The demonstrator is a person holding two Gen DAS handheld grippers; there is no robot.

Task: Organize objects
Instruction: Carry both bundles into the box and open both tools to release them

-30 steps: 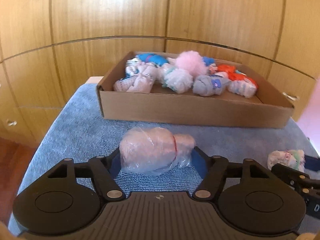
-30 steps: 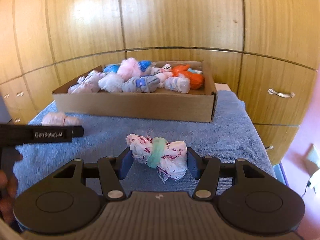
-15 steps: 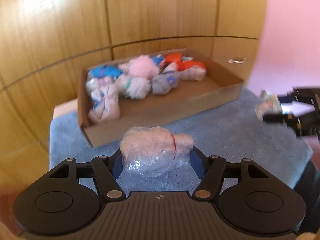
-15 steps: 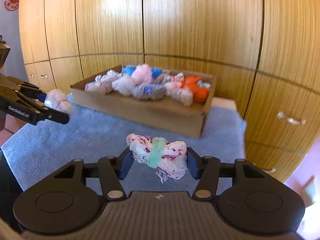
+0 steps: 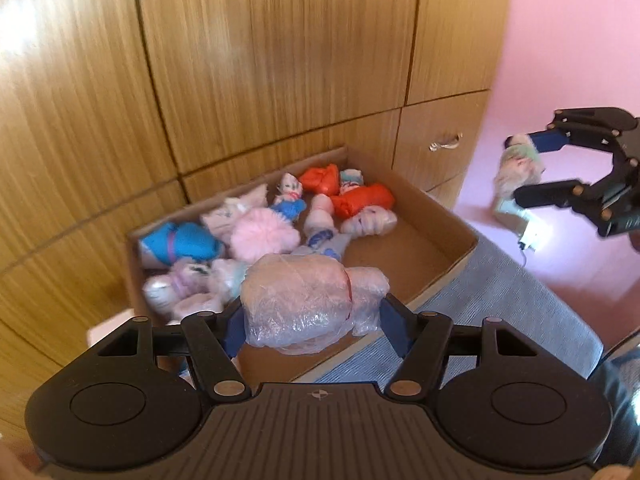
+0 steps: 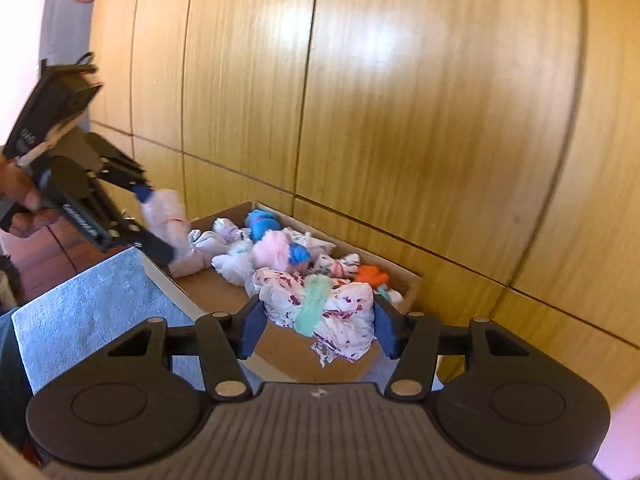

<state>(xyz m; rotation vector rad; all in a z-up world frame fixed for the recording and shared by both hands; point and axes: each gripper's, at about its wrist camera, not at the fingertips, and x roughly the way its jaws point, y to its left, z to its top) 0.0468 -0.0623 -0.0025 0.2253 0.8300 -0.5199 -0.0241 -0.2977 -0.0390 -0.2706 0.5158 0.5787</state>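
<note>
Left wrist view: edges blurred; the bundles in the cardboard box smear together, hard to separate. Left tongs grip a crinkly plastic-wrapped bundle, pale pink with a thin red band, held over the box's near wall. At 3 o'clock the right tongs clamp a fuzzy, blurred bundle against a pink wall.

Right wrist view: at 9 o'clock the left tongs' body partly hides a person's hand. Grey-blue towelling covers the surface. Glossy wood-grain cabinet doors fill the background. Right tongs hold a knotted white cloth bundle, magenta-speckled, green band, above the box's near edge.
</note>
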